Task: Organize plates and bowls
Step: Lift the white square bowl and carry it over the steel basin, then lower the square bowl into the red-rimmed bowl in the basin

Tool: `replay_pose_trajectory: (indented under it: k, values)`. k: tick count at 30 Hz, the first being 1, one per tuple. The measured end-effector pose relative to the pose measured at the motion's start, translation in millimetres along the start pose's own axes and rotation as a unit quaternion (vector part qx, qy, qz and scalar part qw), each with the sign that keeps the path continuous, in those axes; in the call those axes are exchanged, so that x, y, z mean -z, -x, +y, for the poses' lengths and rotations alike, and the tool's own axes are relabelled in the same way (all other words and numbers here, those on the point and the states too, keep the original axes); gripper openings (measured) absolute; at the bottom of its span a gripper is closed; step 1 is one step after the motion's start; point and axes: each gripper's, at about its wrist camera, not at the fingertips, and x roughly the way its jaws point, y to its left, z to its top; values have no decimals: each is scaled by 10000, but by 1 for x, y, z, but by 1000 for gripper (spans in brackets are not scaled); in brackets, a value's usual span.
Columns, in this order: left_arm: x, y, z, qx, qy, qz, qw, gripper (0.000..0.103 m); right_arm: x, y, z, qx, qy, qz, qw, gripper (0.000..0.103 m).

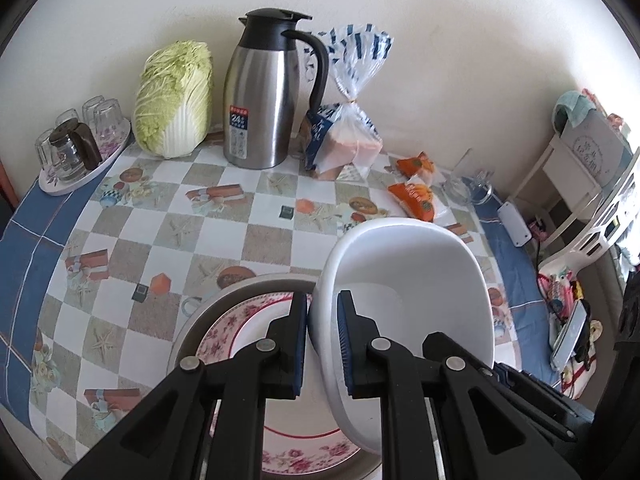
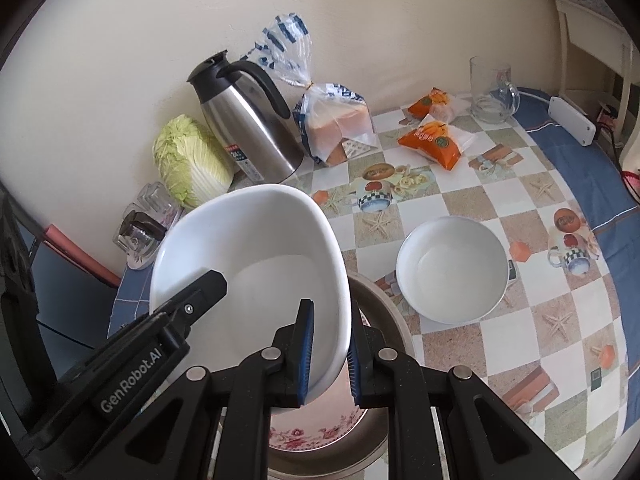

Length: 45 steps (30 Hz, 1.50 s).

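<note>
Both claws clamped on one large white bowl point(image 1: 404, 280): left gripper point(image 1: 323, 344) pinching the left wall, one pad outside and one inside; right gripper point(image 2: 330, 354) pinching the opposite wall the same way. Opposite-side grip probably chosen because the bowl is wide and smooth, so a single pinch on one rim would let it swing. Bowl carried clear of the table point(image 1: 224, 216), tilted slightly, directly above a floral plate point(image 1: 240, 320) which sits inside a wider grey-rimmed plate point(image 1: 200, 312). Looks like a stacking move: plates already nested by size, bowl going on top at centre. Second, smaller white bowl point(image 2: 454, 270) resting on the tablecloth to the right of the stack, untouched, likely the next piece to nest inside the large one. Back edge of table crowded: thermos jug point(image 1: 260, 96), cabbage point(image 1: 174, 100), bread bag point(image 1: 344, 140), snack packets point(image 2: 434, 140), glass mug point(image 2: 490, 92), tray of glasses point(image 1: 76, 152), all well apart from the stack, so no obstruction to lowering. Main risk, as a judgement: uneven release tipping the bowl off the plate's centre.
</note>
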Motion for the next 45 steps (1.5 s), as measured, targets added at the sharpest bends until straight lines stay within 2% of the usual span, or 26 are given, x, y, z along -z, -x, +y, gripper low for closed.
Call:
replay_pose_trajectory:
  k: [8, 13, 25, 45]
  values:
    - [14, -13, 17, -246, 103, 297, 9992, 16, 10, -19, 10, 53, 207, 291, 9993, 18]
    - [13, -11, 28, -314, 210, 281, 9989, 16, 15, -27, 20, 26, 322, 393, 9987, 18]
    - [14, -17, 42, -298, 345, 410, 9981, 16, 17, -35, 32, 57, 392, 466, 9981, 19]
    - [19, -34, 40, -324, 281, 698, 9966, 16, 16, -50, 23, 187, 323, 663, 9971, 19]
